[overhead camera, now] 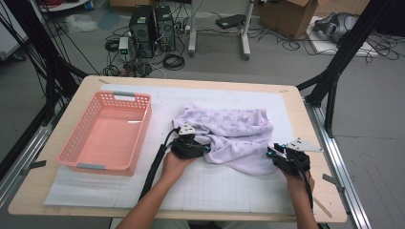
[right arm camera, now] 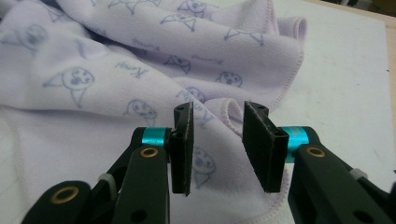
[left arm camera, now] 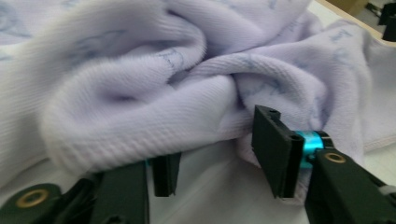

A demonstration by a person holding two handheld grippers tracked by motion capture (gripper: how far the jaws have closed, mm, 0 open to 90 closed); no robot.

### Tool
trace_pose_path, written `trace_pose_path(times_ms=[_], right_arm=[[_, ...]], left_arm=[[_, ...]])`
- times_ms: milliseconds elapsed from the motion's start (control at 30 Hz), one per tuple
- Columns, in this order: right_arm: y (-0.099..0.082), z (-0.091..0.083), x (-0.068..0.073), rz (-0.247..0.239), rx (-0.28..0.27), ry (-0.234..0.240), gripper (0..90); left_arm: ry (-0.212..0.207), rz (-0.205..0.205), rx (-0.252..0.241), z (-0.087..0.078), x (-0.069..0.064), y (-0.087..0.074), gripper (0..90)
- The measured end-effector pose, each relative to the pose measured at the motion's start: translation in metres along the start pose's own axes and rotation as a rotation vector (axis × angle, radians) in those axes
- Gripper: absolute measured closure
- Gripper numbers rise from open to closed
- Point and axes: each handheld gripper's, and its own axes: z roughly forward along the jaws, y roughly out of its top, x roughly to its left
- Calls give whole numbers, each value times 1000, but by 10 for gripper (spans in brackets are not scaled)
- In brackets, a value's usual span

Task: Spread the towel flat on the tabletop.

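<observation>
Both tongs stood partly open, empty: left gripper (overhead camera: 206, 148) and right gripper (overhead camera: 270, 151) needed firmer bites on the crumpled lilac printed towel (overhead camera: 234, 131) edges.

Small cursive word printed over and over on the lilac towel (right arm camera: 140, 56), beside each cat-face doodle, seen upside down in the right gripper view. Script too loose to spell out with certainty. One copy at about 11 o'clock from the jaw tips, another at 12 o'clock near the hemmed edge. No other lettering, brand, number or sign legible.
</observation>
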Motion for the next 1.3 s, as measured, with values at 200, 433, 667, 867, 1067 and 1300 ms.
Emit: trace_pose_path(times_ms=[200, 433, 667, 867, 1067, 1300], right_arm=[[0, 2, 5, -20, 13, 50, 630], [0, 20, 33, -149, 84, 315, 443], [4, 30, 61, -301, 157, 358, 766], [2, 27, 54, -285, 160, 374, 877], [-3, 13, 44, -263, 158, 388, 880], [-13, -23, 24, -204, 120, 342, 884]], left_arm=[[13, 44, -5, -10, 1, 0, 851], [30, 21, -27, -46, 17, -12, 855], [14, 14, -46, -69, 22, -21, 854], [5, -17, -54, -78, 28, -31, 853], [-2, -44, -74, -89, 29, -37, 852], [-58, -86, -112, -106, 24, -45, 851]])
